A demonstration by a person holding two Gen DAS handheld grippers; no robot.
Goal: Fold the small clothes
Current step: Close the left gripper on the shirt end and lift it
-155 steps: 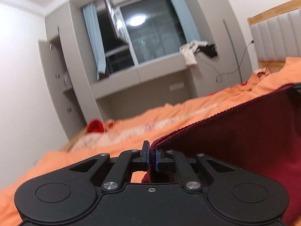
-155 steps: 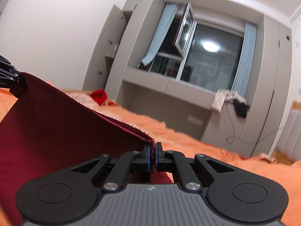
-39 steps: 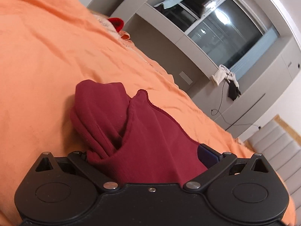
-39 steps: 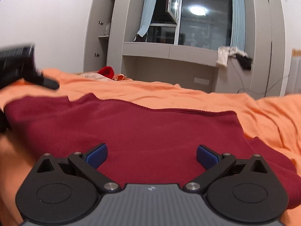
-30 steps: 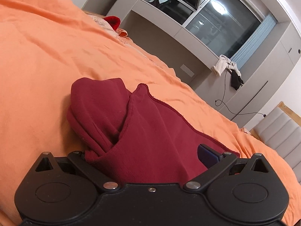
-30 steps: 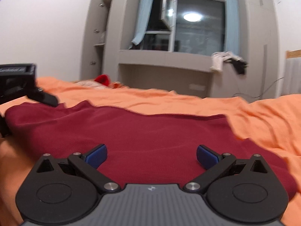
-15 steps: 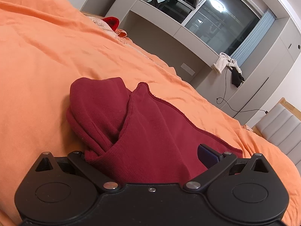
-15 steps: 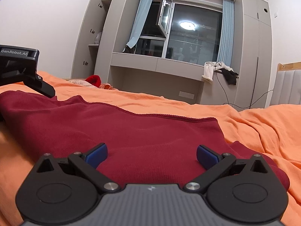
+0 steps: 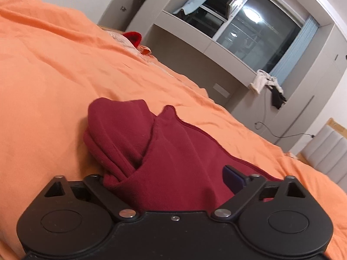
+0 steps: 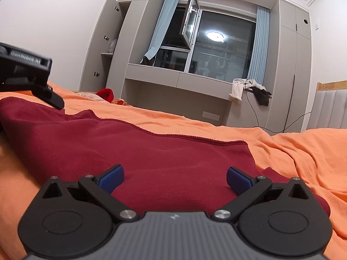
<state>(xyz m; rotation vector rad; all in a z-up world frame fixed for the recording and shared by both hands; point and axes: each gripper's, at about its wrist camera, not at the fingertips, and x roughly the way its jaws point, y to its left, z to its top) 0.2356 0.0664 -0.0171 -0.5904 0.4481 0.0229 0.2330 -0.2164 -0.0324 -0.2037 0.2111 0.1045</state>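
Both tongs spread, gripping nothing — left tongs (image 9: 164,179) just narrowing round soft, limp maroon garment (image 10: 151,151); take its hemmed edge.

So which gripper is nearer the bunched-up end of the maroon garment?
Left. The left gripper sits right at the bunched end; the right gripper is over the flat part.
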